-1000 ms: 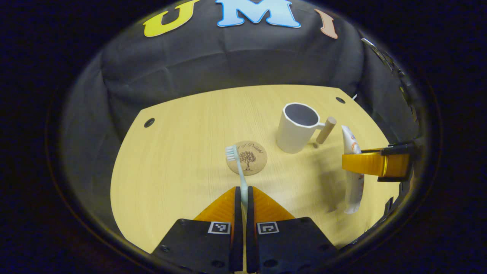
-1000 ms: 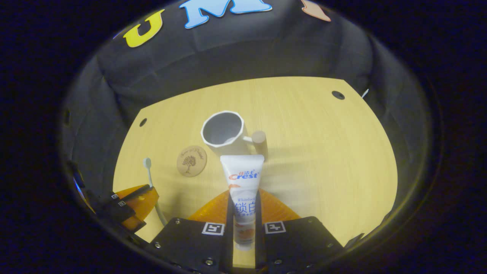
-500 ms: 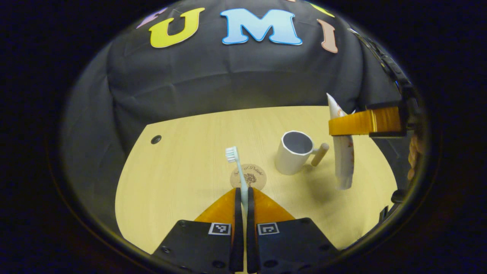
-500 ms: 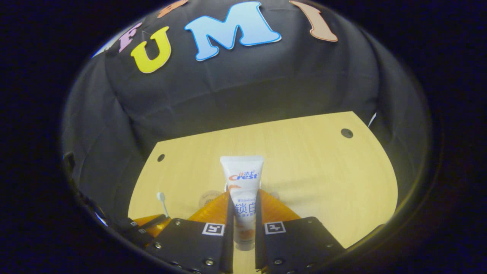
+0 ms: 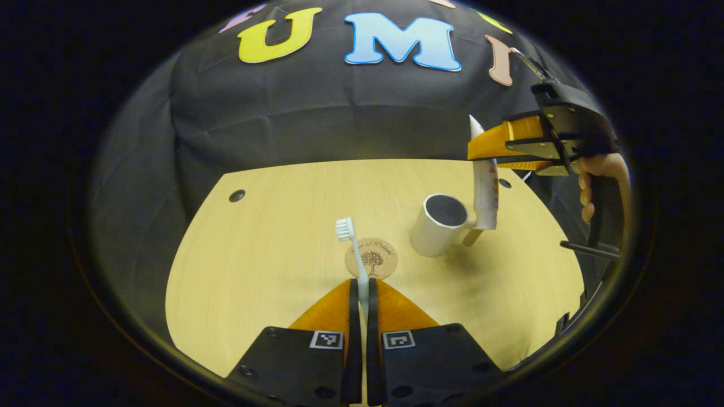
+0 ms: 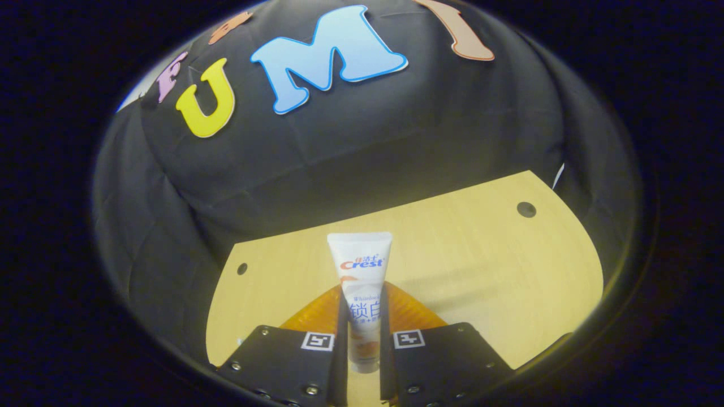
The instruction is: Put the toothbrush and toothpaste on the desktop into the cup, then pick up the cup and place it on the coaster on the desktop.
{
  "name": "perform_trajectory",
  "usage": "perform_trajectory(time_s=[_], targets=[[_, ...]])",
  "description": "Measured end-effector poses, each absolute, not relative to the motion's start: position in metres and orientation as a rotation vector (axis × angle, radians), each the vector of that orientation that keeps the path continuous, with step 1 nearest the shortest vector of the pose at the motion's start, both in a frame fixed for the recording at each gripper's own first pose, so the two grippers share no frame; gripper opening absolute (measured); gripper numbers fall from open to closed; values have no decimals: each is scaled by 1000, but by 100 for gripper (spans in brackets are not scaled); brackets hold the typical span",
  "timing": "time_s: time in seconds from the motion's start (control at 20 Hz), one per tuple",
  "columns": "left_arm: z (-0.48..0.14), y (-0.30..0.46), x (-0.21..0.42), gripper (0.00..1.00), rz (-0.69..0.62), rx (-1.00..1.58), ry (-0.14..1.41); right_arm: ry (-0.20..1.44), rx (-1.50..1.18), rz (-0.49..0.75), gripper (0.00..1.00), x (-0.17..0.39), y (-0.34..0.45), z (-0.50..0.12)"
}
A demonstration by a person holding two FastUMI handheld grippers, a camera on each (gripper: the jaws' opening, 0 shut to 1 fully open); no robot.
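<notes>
In the left gripper view, the left tongs grip the toothbrush, bristles up, above the pale wood bench. The round cork coaster lies beside the empty white cup. At right, a hand holds the right tongs, closed on the toothpaste, which hangs cap-down beside the cup. The right gripper view shows this white tube's front.

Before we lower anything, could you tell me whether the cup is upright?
Upright: the white cup stands on its base, mouth facing up.
</notes>
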State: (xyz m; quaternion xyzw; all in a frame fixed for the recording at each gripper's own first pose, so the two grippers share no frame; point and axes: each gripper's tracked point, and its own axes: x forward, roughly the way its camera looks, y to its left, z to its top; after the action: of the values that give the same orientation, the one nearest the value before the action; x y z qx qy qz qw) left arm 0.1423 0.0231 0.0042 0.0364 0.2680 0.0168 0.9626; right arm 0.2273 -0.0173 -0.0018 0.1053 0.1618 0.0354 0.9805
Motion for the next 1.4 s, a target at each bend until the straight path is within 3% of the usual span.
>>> perform_trajectory(time_s=[0.55, 0.95, 1.35, 1.4], targets=[[12, 34, 117, 11, 58, 34, 523, 252, 181, 41, 23, 285, -12, -11], [9, 49, 104, 11, 89, 21, 530, 268, 101, 27, 25, 292, -3, -37], [9, 54, 105, 11, 96, -3, 533, 321, 98, 56, 45, 277, 2, -54], [7, 54, 105, 11, 95, -3, 531, 319, 99, 55, 41, 277, 3, -54]])
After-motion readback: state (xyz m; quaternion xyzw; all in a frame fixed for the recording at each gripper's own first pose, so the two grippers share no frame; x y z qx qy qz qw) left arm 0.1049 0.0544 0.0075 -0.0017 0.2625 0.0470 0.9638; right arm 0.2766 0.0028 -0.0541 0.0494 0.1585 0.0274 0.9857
